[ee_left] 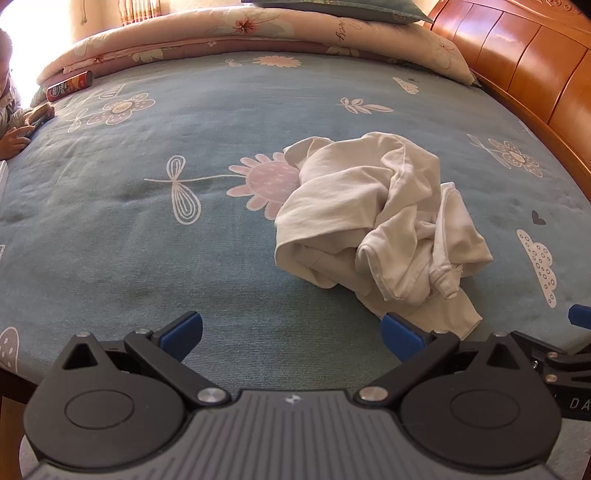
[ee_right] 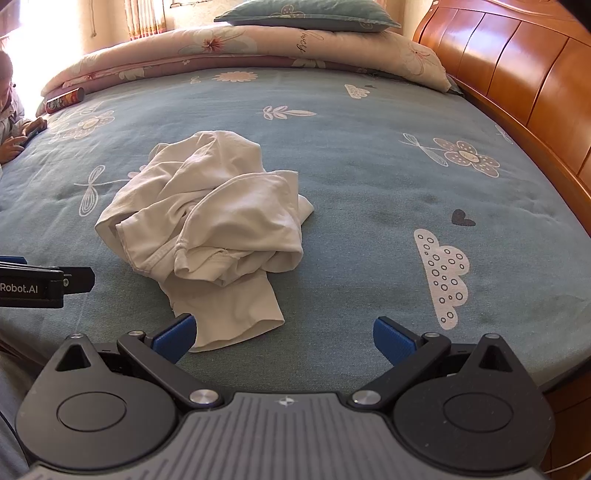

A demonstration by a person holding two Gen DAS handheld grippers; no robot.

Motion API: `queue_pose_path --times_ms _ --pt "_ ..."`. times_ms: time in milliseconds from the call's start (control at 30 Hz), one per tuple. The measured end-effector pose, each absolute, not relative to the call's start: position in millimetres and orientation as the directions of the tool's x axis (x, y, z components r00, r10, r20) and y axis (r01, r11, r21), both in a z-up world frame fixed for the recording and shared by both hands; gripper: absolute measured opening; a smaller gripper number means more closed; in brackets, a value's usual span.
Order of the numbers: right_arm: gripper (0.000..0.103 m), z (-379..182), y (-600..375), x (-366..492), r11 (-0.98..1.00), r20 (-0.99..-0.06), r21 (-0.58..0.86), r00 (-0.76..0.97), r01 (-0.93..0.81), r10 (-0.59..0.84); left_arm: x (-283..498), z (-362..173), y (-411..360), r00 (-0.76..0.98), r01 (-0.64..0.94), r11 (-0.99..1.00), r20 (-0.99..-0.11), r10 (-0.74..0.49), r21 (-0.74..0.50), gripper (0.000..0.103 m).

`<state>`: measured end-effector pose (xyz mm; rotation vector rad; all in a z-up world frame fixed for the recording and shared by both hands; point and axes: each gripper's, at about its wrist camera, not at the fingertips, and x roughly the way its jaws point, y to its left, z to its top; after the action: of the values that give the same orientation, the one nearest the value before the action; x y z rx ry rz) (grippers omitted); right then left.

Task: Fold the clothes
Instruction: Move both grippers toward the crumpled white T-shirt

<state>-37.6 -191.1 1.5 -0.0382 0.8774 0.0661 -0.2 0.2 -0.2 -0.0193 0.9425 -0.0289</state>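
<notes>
My left gripper [ee_left: 291, 334] hangs low over the near edge of the bed [ee_left: 155, 206], its blue fingers spread wide with nothing between them. My right gripper [ee_right: 284, 338] is just beside it, also spread wide and empty. The shirt [ee_left: 376, 221], white and crumpled into a heap, lies on the blue flowered sheet ahead of both. From the left wrist it sits right of centre, its nearest flap reaching down to just beside my right-hand finger [ee_left: 402, 338]; I cannot tell whether they touch. From the right wrist the same shirt [ee_right: 210, 221] sits left of centre, and its near flap ends right by my left-hand finger [ee_right: 175, 338], again too close to call. Part of the right gripper shows at the right edge of the left view, and part of the left at the left edge of the right view. At the far end a folded pink quilt [ee_left: 236, 35] lies across the bed with a teal pillow [ee_right: 306, 14] on top. A wooden headboard [ee_right: 517, 70] runs along the right side. A can [ee_left: 69, 86] lies on its side near the quilt's left end, and a child [ee_right: 9, 122] leans on the bed's far left edge.
</notes>
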Motion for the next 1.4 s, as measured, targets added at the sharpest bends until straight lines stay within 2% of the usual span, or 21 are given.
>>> queue_pose_path --times_ms 367,833,1300,1400 --pt "0.103 3.9 -190.8 -37.7 0.997 -0.763 0.008 0.644 -0.082 0.059 2.6 0.2 2.8 0.609 -0.019 0.999 -0.793 -0.011 -0.029 0.103" --pt "0.103 2.9 -193.7 -40.1 0.993 -0.721 0.046 0.685 -0.105 0.106 6.1 -8.3 7.7 0.618 -0.007 0.997 -0.784 -0.059 -0.080 0.102" --pt "0.103 -6.8 -202.3 -42.9 0.979 -0.631 0.083 0.750 -0.188 0.198 1.4 -20.0 -1.2 0.669 0.141 0.986 -0.726 -0.161 -0.090 0.102" --pt "0.103 -12.1 -203.1 -42.3 0.974 -0.616 0.085 0.757 -0.211 0.218 -3.1 -23.5 0.4 0.689 0.177 0.975 -0.690 -0.221 -0.136 0.102"
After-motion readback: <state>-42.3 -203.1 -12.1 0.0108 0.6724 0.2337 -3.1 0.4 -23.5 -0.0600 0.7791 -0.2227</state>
